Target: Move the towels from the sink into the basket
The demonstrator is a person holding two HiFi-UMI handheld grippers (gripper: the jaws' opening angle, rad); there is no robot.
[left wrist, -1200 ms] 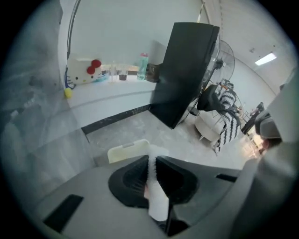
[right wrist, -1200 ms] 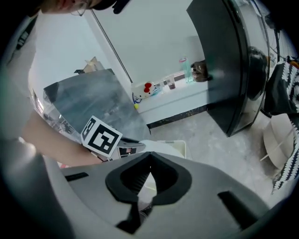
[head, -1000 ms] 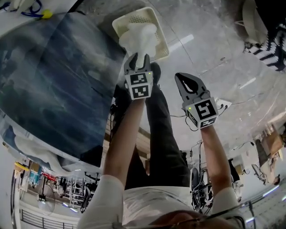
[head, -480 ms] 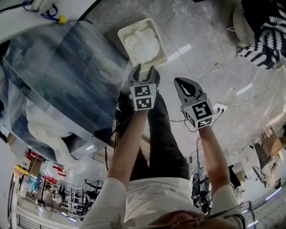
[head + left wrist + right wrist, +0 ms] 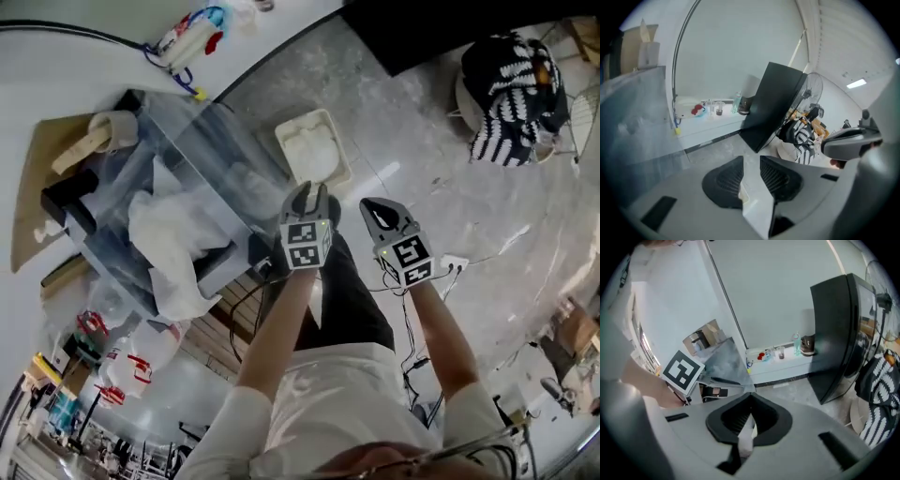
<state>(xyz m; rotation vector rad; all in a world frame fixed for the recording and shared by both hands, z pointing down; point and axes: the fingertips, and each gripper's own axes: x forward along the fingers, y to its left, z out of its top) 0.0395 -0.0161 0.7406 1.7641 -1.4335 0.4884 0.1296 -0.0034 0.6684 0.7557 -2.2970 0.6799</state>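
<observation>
Left gripper (image 5: 307, 195) fingers (image 5: 726, 180) stand slightly apart, a narrow gap with nothing in it and only floor (image 5: 422, 141) showing through; they have just been closing. Right gripper (image 5: 370, 206) fingers (image 5: 768, 420) are clenched tip to tip and hold nothing. Both grippers are held up side by side in the head view, near each other but not touching, angled down, with a bare forearm behind each. The left gripper's marker cube (image 5: 682, 371) shows at the left of the right gripper view. The basket (image 5: 290, 136), cream and rectangular, sits on the grey floor just beyond the left gripper's tips, with one white towel (image 5: 315, 155) lying inside it. The sink (image 5: 202, 141), a clear-walled tub, stands to the left of the basket and the left gripper. A heap of white towels (image 5: 173, 234) lies in it, one hanging over the near edge. A black-and-white striped cloth (image 5: 516, 84) lies well off to the right on a round seat. A black cabinet (image 5: 771, 105) stands ahead in both gripper views, with a fan (image 5: 811, 89) beside it. A low white counter (image 5: 787, 364) along the wall carries small bottles.
</observation>
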